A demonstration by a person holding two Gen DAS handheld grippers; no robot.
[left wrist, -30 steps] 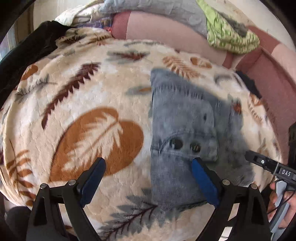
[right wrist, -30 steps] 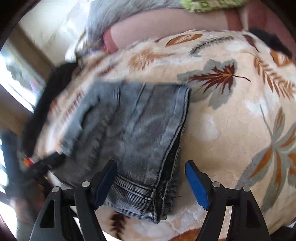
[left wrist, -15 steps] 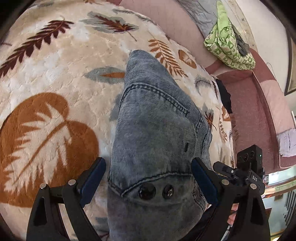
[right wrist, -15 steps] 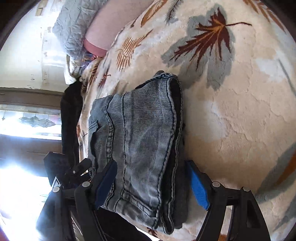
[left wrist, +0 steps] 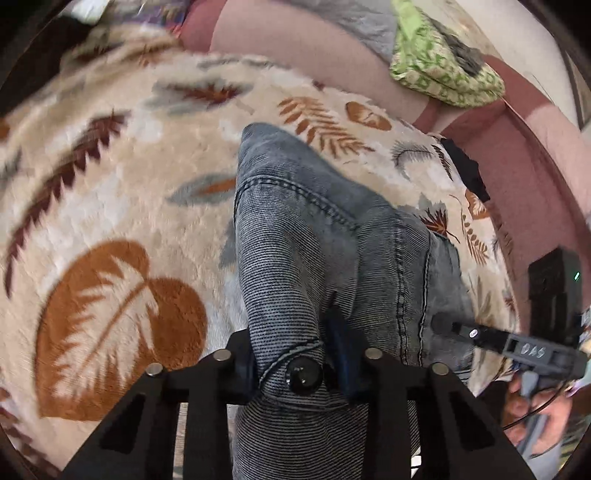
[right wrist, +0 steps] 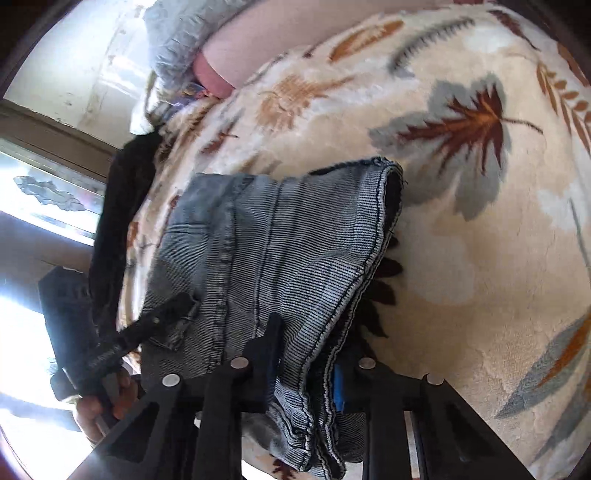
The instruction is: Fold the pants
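The folded grey-blue denim pants (left wrist: 314, 236) lie on a cream blanket with leaf prints (left wrist: 118, 229). My left gripper (left wrist: 295, 354) is shut on the pants at the waistband end, by a black button (left wrist: 306, 373). My right gripper (right wrist: 306, 354) is shut on the stacked hem end of the pants (right wrist: 280, 258). The near edges are bunched up between each pair of fingers. The right gripper also shows at the right of the left wrist view (left wrist: 443, 325), and the left gripper shows at the left of the right wrist view (right wrist: 181, 302).
A pink sofa back (left wrist: 295, 40) runs behind the blanket, with a green patterned cloth (left wrist: 439, 62) and a grey quilted cloth (right wrist: 184, 33) on it. A black garment (right wrist: 122, 206) lies along the blanket's edge by a bright window (right wrist: 44, 199).
Both grippers were open over the pants and have closed on their near ends. The denim is now bunched and pulled up between the fingers.
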